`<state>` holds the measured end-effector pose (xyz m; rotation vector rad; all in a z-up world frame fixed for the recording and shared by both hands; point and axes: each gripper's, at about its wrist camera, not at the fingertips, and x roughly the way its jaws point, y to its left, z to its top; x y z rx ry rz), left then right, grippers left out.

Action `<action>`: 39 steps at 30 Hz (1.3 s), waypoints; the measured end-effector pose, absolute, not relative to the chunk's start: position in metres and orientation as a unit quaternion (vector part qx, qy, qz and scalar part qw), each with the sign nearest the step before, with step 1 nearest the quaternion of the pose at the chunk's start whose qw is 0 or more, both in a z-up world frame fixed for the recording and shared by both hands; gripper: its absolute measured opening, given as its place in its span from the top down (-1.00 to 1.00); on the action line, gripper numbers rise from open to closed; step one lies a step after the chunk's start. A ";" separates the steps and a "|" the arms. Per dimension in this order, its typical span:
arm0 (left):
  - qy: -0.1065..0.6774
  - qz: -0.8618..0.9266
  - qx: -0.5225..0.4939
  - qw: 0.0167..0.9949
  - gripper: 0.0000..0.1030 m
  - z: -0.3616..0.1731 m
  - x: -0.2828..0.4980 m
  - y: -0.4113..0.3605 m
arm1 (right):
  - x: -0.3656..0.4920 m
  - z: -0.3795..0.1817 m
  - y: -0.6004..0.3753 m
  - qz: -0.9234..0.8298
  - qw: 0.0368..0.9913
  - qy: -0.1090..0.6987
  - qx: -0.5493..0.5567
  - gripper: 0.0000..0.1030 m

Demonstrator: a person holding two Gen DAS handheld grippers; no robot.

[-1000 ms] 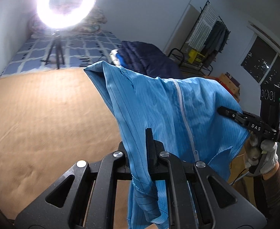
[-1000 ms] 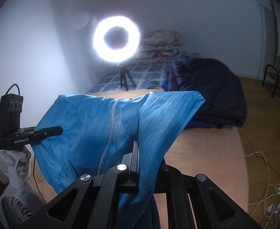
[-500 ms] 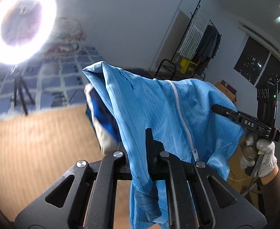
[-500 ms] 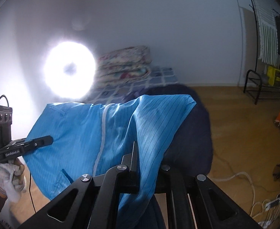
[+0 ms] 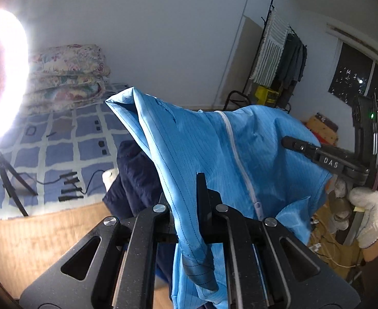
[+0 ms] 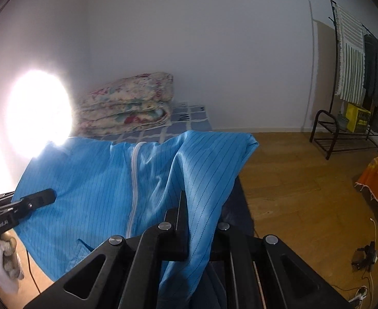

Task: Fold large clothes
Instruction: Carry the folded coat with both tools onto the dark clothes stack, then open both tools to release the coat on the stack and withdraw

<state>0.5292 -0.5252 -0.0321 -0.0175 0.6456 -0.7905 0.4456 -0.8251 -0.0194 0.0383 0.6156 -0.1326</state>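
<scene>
Blue pinstriped zip-front garment (image 5: 214, 149) is hanging stretched between both tools, its long edge running from the left gripper (image 5: 201, 193) across to the right gripper (image 6: 182, 211), each clamping fabric, above the tan mat (image 5: 34, 239).

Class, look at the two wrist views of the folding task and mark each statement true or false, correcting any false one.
1. Both claws are shut on the blue garment. True: the left claw and the right claw each pinch its fabric.
2. The garment lies flat on the floor. False: it hangs in the air, stretched between the two claws.
3. The garment has a white zipper down its front. True.
4. The folded floral quilts are draped over the clothes rack. False: they are stacked on the checked blue bedding by the wall.
5. The hand on the right claw is bare. False: it wears a white glove.
</scene>
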 end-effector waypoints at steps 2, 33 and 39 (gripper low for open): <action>0.312 -0.370 0.000 0.875 0.89 -0.040 0.538 -0.537 | 0.454 -0.022 -0.833 -0.073 0.950 0.304 0.019 0.94; 0.367 -0.246 0.025 0.897 -0.15 -0.093 0.561 -0.518 | 0.462 -0.085 -0.905 -0.239 0.883 0.402 -0.041 -0.36; 0.363 -0.260 0.007 0.895 -0.15 -0.081 0.549 -0.502 | 0.437 -0.069 -0.905 -0.241 0.887 0.393 -0.025 -0.36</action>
